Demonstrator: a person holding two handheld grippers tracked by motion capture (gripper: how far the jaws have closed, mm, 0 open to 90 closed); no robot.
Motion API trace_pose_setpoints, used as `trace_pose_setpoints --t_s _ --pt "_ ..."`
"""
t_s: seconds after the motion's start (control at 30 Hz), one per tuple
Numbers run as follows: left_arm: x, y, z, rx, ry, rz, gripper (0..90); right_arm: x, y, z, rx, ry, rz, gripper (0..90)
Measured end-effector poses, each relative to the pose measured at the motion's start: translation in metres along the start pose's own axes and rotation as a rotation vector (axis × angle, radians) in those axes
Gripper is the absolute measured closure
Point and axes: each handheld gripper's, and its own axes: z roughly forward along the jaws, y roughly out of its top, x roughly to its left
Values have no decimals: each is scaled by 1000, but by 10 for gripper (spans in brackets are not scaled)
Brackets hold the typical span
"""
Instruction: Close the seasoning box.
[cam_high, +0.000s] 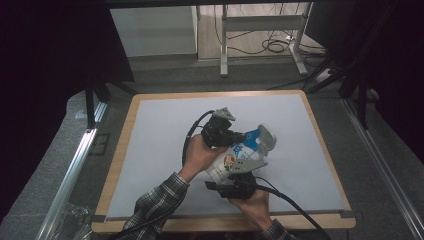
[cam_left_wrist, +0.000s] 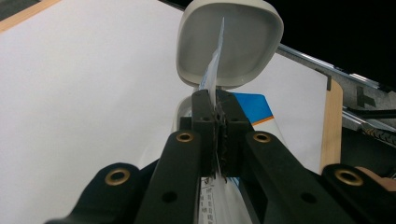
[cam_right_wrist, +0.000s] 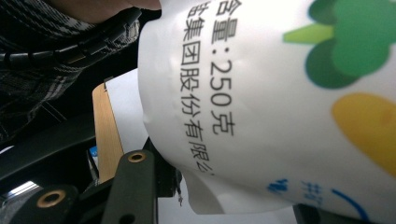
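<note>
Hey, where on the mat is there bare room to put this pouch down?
The grey mat is bare along its left side and far edge, and at the right edge past the white bowl. The middle near side is crowded: left gripper, right gripper and pouch.

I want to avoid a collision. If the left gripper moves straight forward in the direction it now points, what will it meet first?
Probably the white bowl. The left gripper is shut on the top edge of the bag, and the bowl's hollow stands right beyond the jaw tips in that line. How far apart they are, I cannot tell.
</note>
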Motion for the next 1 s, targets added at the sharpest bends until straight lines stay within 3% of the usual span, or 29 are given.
trace_pose_setpoints --t_s 1.0 --pt "-1 9 0 35 19 -12 885 3 3 -1 -6 10 -2 564"
